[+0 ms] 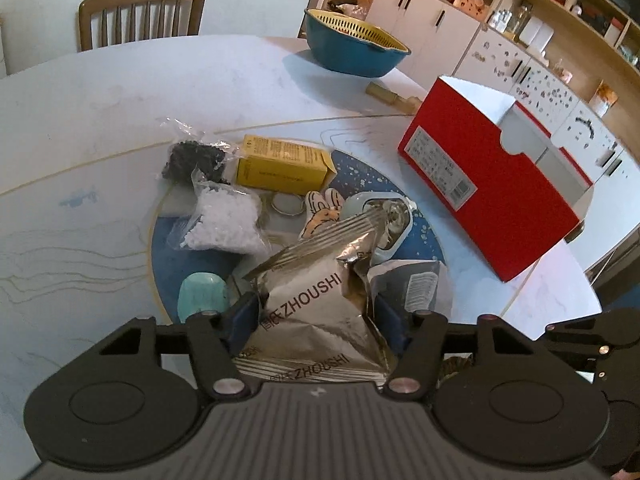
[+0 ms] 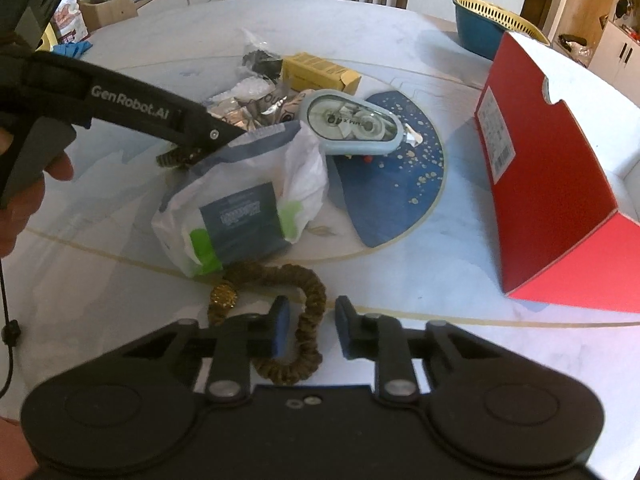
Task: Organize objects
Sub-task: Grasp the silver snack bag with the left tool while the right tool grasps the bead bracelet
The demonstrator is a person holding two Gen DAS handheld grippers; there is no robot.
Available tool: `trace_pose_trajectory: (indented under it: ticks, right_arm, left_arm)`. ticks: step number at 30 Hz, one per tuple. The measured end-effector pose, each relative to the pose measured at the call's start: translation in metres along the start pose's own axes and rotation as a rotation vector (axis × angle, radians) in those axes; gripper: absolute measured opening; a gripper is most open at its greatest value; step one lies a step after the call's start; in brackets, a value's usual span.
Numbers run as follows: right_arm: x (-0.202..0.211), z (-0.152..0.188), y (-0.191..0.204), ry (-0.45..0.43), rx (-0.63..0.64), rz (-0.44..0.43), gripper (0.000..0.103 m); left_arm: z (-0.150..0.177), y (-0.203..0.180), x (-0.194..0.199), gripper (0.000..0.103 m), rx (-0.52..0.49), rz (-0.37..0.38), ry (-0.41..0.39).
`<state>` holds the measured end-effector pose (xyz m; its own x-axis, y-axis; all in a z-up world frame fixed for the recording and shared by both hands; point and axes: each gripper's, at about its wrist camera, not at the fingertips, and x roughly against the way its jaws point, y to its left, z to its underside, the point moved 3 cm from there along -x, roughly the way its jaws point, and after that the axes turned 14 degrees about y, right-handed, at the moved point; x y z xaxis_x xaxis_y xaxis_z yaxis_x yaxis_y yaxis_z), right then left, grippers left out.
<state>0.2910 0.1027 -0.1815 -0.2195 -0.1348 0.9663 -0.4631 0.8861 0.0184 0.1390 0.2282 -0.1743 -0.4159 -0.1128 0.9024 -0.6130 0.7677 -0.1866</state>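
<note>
My left tool [image 1: 314, 316] clamps the crinkled silver foil pouch [image 1: 316, 300] at lower centre, my right tool [image 2: 312, 330] gapes around the brown fabric scrunchie [image 2: 308, 312]; slick foil might slip free.

A round white marble-patterned table [image 1: 100, 128] fills both views. On it lie a blue speckled mat [image 2: 400, 184] at centre, a red shoebox [image 1: 492, 176] at right, a blue colander bowl [image 1: 352, 46] at upper right, and a brown scrunchie [image 2: 308, 304] at lower centre.
</note>
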Motion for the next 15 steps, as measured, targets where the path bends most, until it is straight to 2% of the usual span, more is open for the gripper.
trace_pose_trajectory:
  ticks: [6,15]
  right_arm:
    - [0.002,0.002,0.001,-0.005,0.011,0.020,0.008]
    - [0.026,0.008,-0.011,-0.057,-0.006,-0.019,0.006]
  left_arm:
    - [0.000,-0.006,0.002,0.055,-0.026,-0.033,0.005]
    - [0.003,-0.008,0.012,0.052,-0.015,-0.062,0.010]
